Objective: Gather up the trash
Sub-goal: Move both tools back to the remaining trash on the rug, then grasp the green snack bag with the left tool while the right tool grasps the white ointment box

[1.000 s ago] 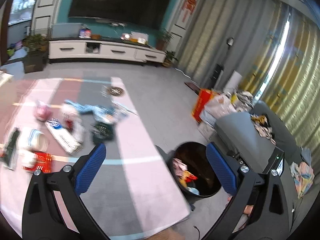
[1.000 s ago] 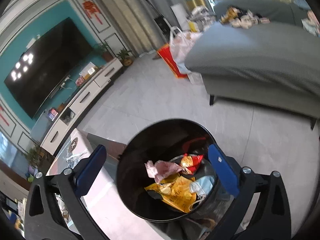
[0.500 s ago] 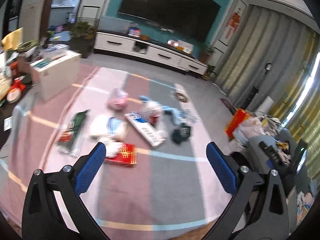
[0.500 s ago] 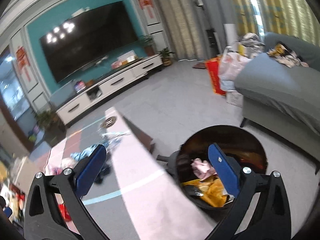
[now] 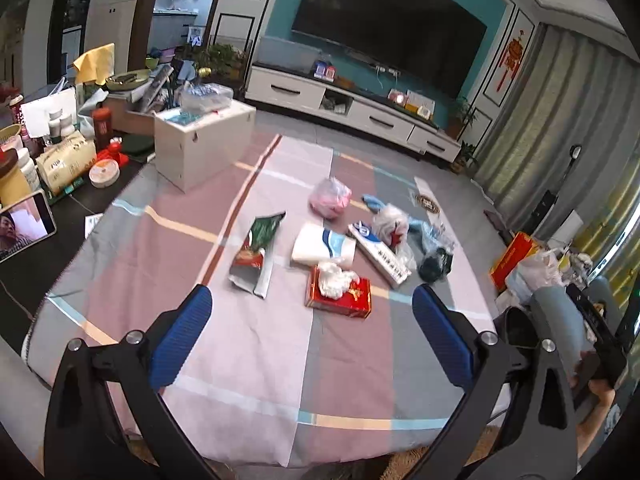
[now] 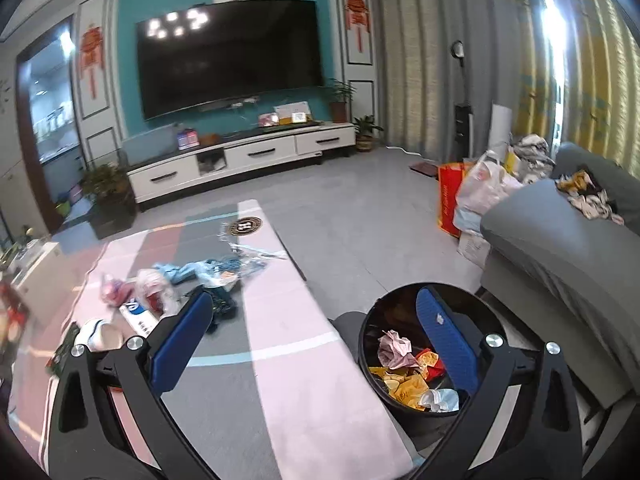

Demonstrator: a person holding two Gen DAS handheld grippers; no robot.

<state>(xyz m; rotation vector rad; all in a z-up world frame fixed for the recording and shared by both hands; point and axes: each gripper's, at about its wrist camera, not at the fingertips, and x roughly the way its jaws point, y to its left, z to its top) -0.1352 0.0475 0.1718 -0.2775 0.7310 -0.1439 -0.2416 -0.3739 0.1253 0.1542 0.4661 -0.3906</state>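
I judge the job partly done. The round black trash bin (image 6: 424, 360) on the floor beside the worktop (image 5: 260, 360), which is draped in a pink, grey and white striped cloth, already holds crumpled pink paper, yellow and red snack wrappers and a pale wad, so some rubbish has gone in. Plenty is left on the cloth, though.

My left hand-held gripper (image 5: 312, 336) hangs over the near part of the worktop with its blue-padded jaws spread wide and nothing between them. My right hand-held gripper (image 6: 316, 344) is likewise spread and empty, one pad over the bin's mouth and the other over the cloth.

Taking the red cardboard tissue box (image 5: 340, 294) with white tissue puffing out of its top as my landmark: the torn green-and-silver foil snack bag (image 5: 256, 254) lies to its left, well apart. The white-and-blue soft tissue pack (image 5: 323, 247) sits just behind it, touching or nearly so. The long white-and-blue flat carton (image 5: 380, 254) lies behind it to the right. The pink knotted plastic bag (image 5: 331, 198) is farther behind. The crumpled clear bag with red inside (image 5: 390, 226), the light blue rag (image 5: 422, 232) and the dark crumpled bundle (image 5: 435, 264) cluster to the right and behind, towards the bin side.

By my reckoning most of the pile still waits, and the foil bag and tissue box are the nearest to the left gripper
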